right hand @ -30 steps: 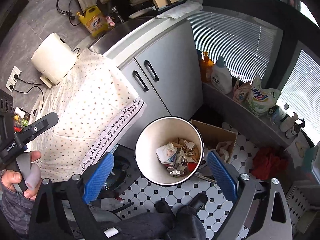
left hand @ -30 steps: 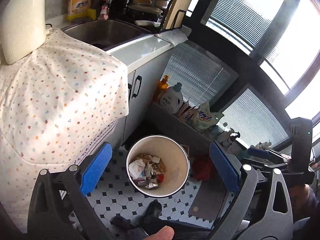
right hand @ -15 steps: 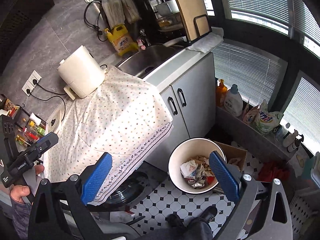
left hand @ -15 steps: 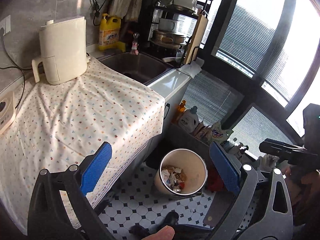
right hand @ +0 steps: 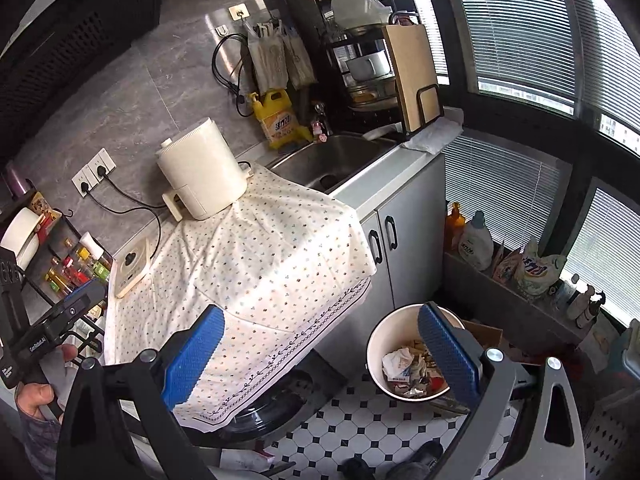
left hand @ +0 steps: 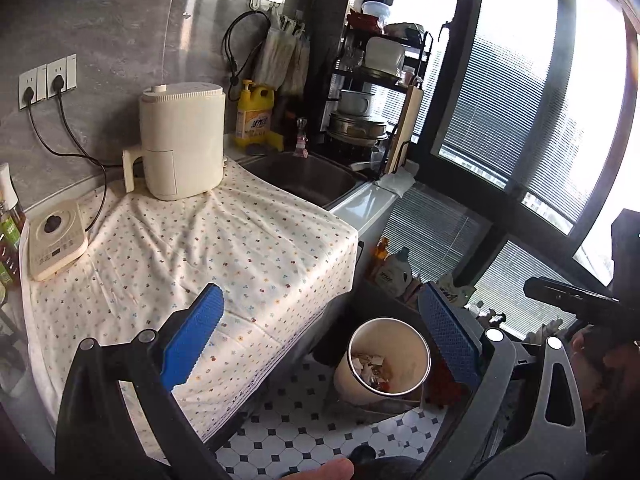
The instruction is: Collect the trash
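**Two empty grippers, and the bin low to the right**

Both grippers hang well above the floor with their blue fingers spread wide and nothing between them. The left gripper (left hand: 320,340) looks out over the cloth-covered surface (left hand: 224,248); the right gripper (right hand: 320,344) looks over the same cloth from further right. The person's left hand (right hand: 38,388) shows at the edge of the right view.

The trash (right hand: 412,368) lies in the white bin (right hand: 380,344) on the tiled floor (right hand: 360,420), just in front of the cabinet (right hand: 400,256). From either pair of fingers the bin sits down and to the right, tucked beside the right-hand finger in both views. It stands upright with its round mouth open upward, so it offers no long axis to line up with.

No loose scrap shows on the cloth; only the cream appliance (left hand: 182,140) and a small flat device (left hand: 56,240) rest there. The right gripper looks the nearer to the bin, I reckon. Any further pickup likely means searching the surface first, then swinging right and down to drop.
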`<state>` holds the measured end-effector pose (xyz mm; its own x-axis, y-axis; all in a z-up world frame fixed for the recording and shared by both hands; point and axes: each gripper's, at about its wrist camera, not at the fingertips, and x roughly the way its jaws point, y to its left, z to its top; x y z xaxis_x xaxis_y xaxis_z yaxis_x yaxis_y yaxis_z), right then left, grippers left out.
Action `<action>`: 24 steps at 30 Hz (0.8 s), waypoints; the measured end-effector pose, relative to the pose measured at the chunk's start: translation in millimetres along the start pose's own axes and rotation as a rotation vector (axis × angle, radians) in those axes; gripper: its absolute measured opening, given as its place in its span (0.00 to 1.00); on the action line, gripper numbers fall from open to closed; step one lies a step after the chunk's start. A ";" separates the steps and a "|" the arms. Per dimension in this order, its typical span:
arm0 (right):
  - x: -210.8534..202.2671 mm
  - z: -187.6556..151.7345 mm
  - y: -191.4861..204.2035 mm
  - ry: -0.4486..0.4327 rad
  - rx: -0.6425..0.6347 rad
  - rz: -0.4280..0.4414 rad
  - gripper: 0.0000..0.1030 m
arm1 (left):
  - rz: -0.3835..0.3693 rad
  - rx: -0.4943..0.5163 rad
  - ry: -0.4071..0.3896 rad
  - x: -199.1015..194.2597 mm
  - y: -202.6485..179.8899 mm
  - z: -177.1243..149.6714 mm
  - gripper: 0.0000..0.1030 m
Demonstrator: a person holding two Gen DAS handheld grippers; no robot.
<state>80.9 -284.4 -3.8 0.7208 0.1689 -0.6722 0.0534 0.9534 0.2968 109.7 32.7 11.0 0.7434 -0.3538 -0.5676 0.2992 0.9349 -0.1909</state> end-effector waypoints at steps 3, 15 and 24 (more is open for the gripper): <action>-3.9 -6.4 14.3 -0.009 -0.019 0.011 0.92 | 0.027 -0.020 -0.020 -15.3 11.6 -6.7 0.94; -5.3 -43.2 55.3 -0.013 -0.094 0.055 0.92 | 0.108 -0.066 -0.072 -54.9 37.1 -34.0 0.94; -8.2 -51.8 62.7 -0.038 -0.102 0.071 0.92 | 0.142 -0.066 -0.097 -68.7 38.7 -42.5 0.94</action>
<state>42.6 -213.0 -14.8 0.7461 0.2289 -0.6252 -0.0676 0.9602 0.2710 44.7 94.4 8.6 0.8303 -0.2163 -0.5136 0.1496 0.9743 -0.1684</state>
